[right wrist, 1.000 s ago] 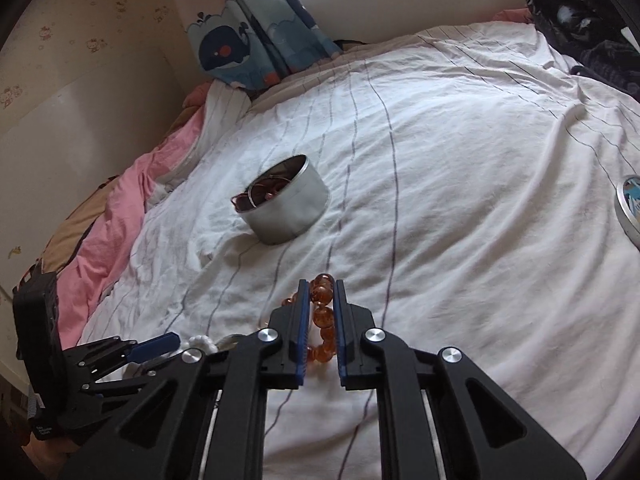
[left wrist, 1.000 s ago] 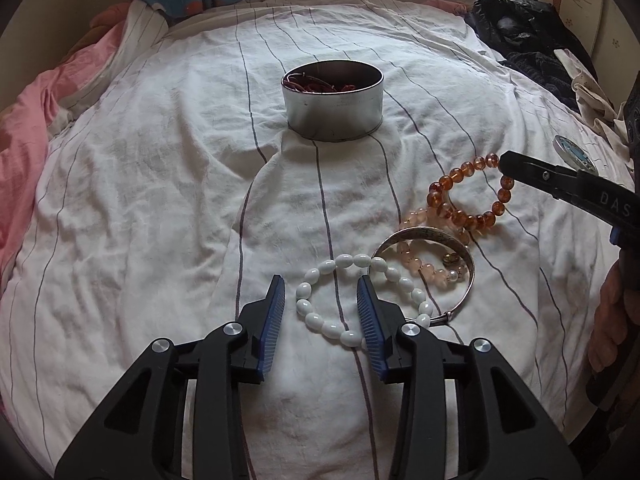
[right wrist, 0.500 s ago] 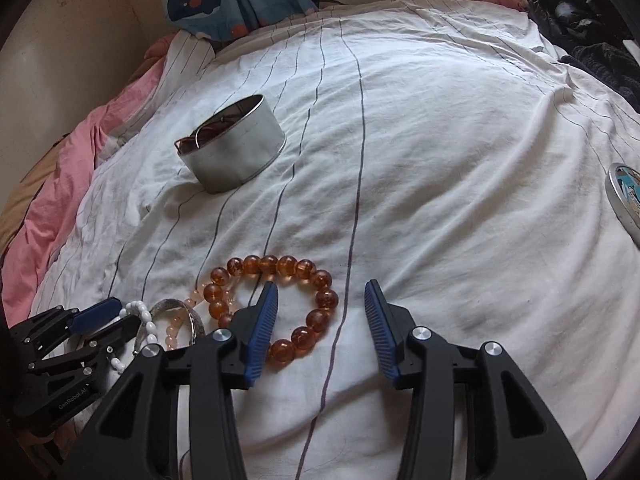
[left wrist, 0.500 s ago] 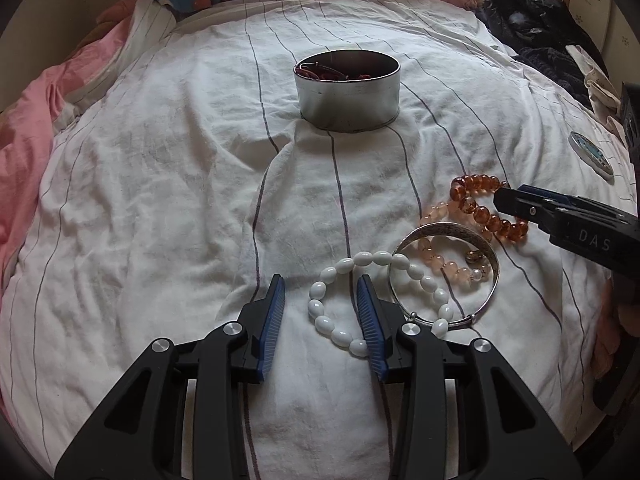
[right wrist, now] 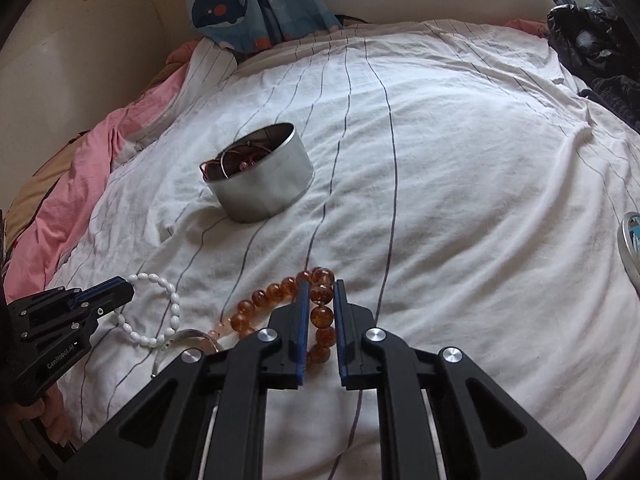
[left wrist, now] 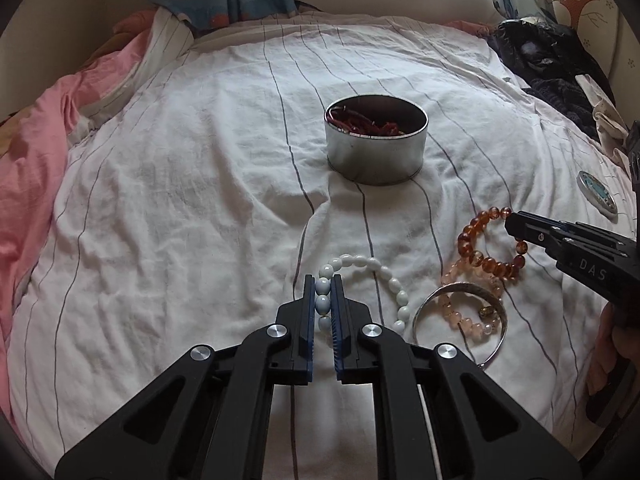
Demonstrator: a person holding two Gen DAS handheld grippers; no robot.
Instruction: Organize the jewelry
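White beads [left wrist: 322, 303] sit squeezed in our left tongs [left wrist: 322, 294], near the tin [left wrist: 376, 160]. Our right tongs [right wrist: 321, 296] are closing around brown beads [right wrist: 322, 314] beside them.

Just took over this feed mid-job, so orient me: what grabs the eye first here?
Both grippers are clamped on bead bracelets lying on the striped white bedsheet: the left gripper on the white bead bracelet, while the right gripper is closing its jaws on the amber bead bracelet. Behind them stands a round metal tin already holding red jewelry. A silver bangle over a pink bead bracelet waits between the two.
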